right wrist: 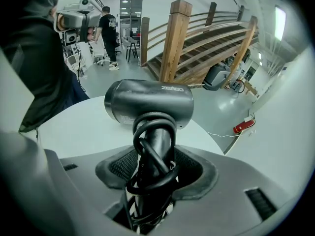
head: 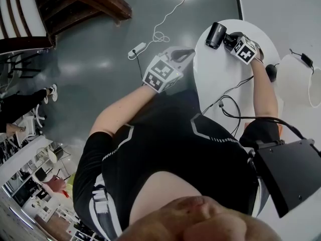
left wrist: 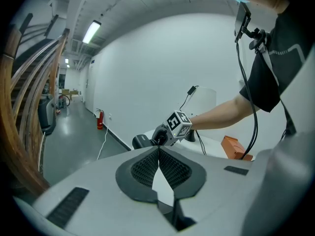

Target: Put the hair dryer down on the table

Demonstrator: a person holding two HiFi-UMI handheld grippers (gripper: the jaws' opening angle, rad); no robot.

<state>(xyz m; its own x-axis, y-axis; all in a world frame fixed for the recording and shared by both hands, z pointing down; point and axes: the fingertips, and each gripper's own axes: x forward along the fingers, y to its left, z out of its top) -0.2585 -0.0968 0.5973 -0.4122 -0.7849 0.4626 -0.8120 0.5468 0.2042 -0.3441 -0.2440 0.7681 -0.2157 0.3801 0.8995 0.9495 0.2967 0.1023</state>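
A black hair dryer (head: 216,34) is over the far edge of the round white table (head: 215,79). My right gripper (head: 229,40) is shut on its handle, which has the black cord wound round it. In the right gripper view the dryer's barrel (right wrist: 147,102) lies crosswise just above the tabletop (right wrist: 74,127), and the handle fills the jaws of the right gripper (right wrist: 155,154). I cannot tell whether the dryer touches the table. My left gripper (head: 186,54) hangs beside the table's left rim over the floor. The left gripper (left wrist: 158,149) is shut on nothing.
A white lamp shade (head: 296,79) and loose black cables (head: 228,102) are on the table's right part. An orange box (left wrist: 235,147) lies there too. A power strip (head: 136,49) is on the floor. A wooden staircase (right wrist: 206,43) stands beyond the table.
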